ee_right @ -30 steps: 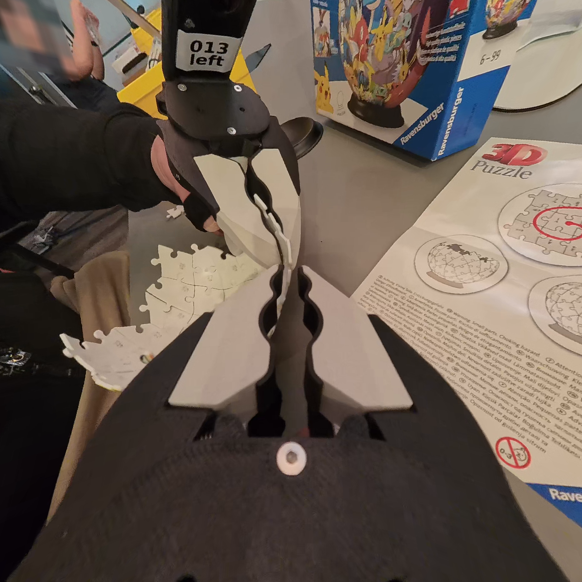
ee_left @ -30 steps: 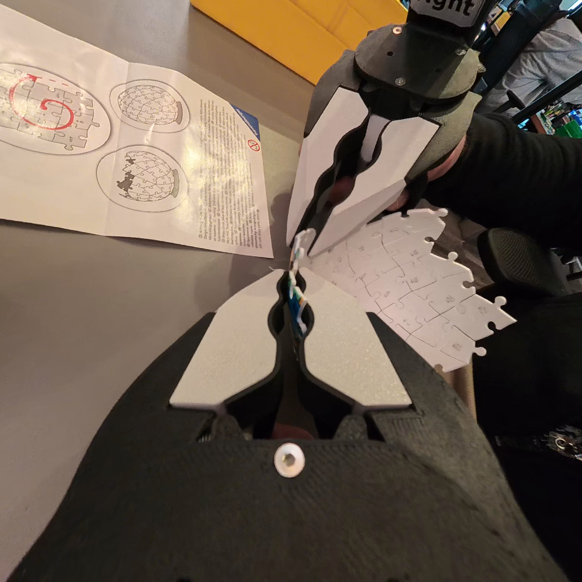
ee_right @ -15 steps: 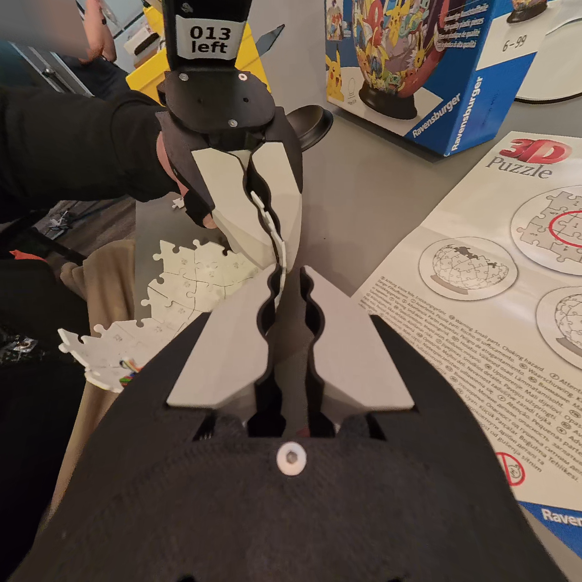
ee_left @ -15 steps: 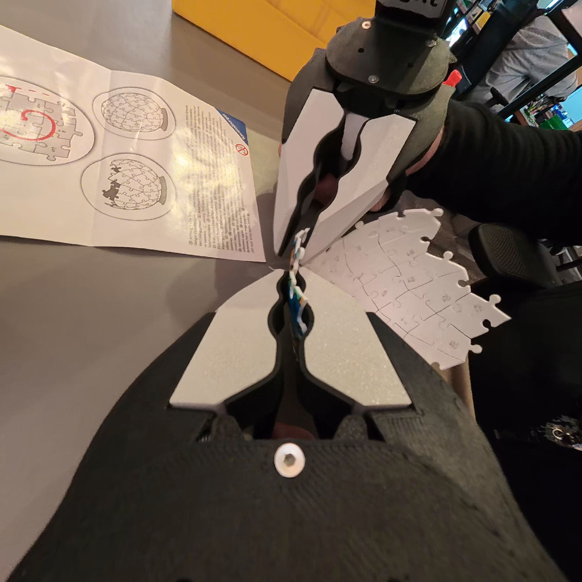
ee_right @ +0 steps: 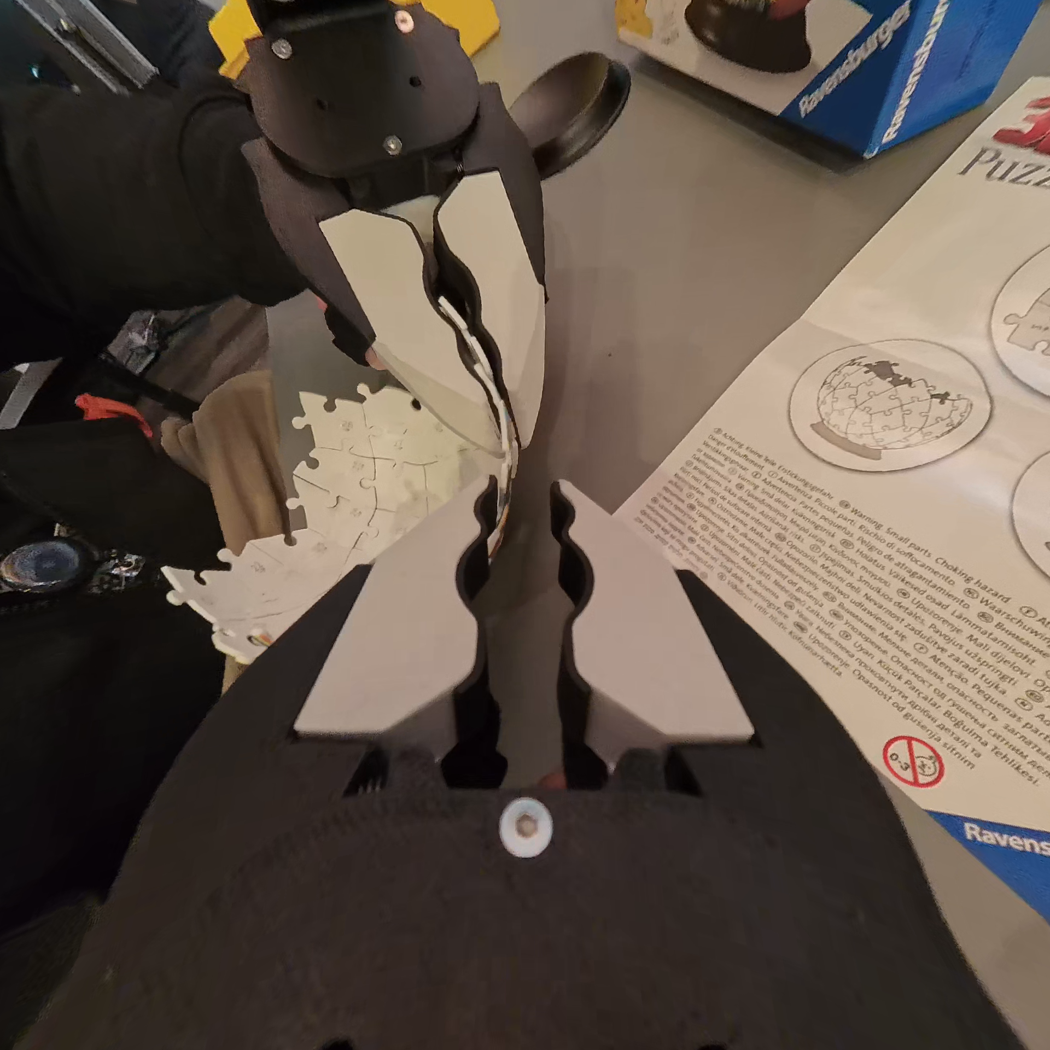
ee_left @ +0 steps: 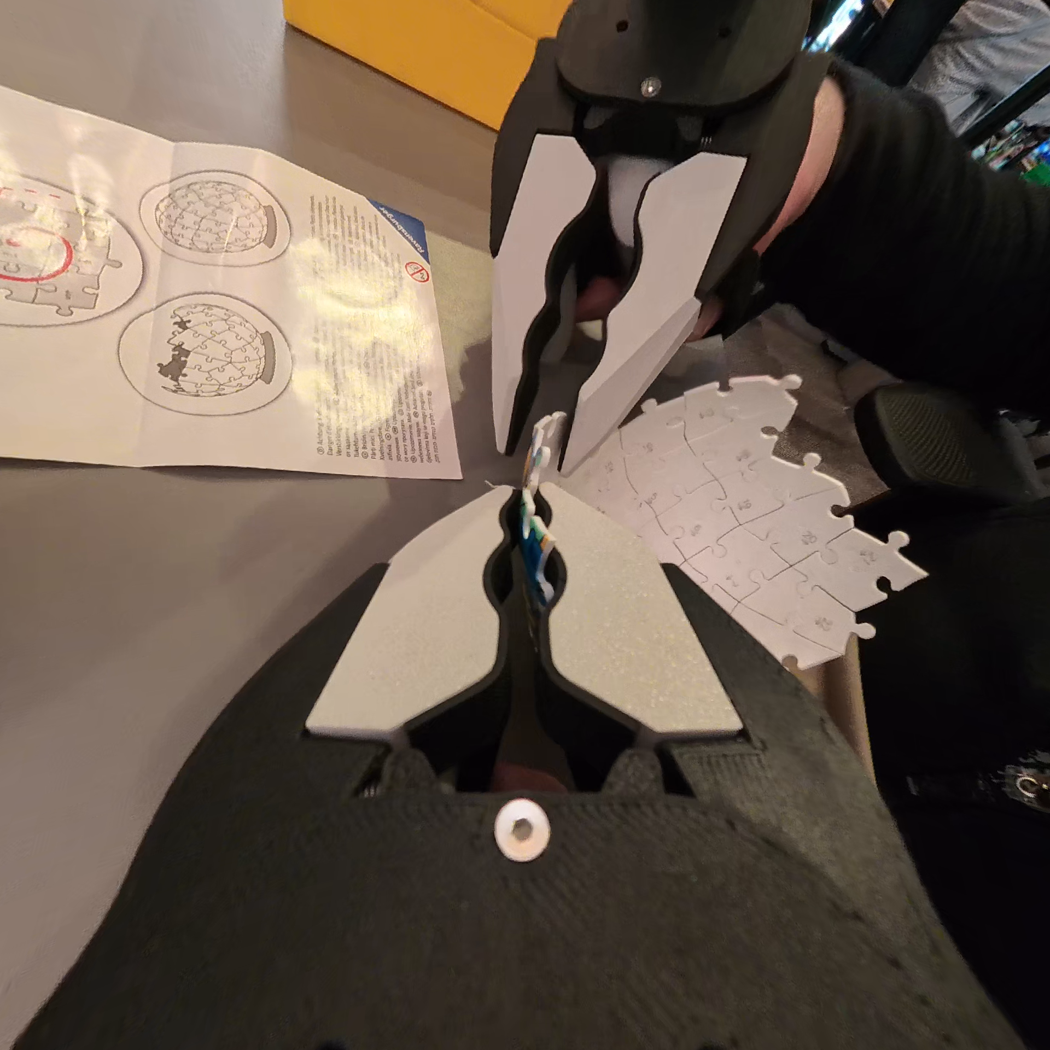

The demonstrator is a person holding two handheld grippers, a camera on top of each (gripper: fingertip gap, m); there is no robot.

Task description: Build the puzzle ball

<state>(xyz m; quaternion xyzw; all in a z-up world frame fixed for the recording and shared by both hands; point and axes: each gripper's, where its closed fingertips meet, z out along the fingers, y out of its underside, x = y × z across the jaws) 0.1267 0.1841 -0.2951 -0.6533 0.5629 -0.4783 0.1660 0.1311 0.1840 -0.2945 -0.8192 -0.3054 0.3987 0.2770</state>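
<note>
The instruction sheet (ee_left: 227, 318) lies flat on the grey table (ee_left: 113, 596), its far left cut off by the frame. Right of the sheet, the left gripper (ee_left: 525, 500) has its fingers pressed on the rim of the curved puzzle section (ee_left: 755, 528), white backs up; the printed side is mostly hidden. The right gripper (ee_right: 521, 491) meets it w/ fingers spread, a gap btwn them. Beyond the sheet: a yellow box (ee_left: 454, 51), blue puzzle box (ee_right: 886, 68), black stand (ee_right: 574, 102). The room behind is cluttered, hard to read.
</note>
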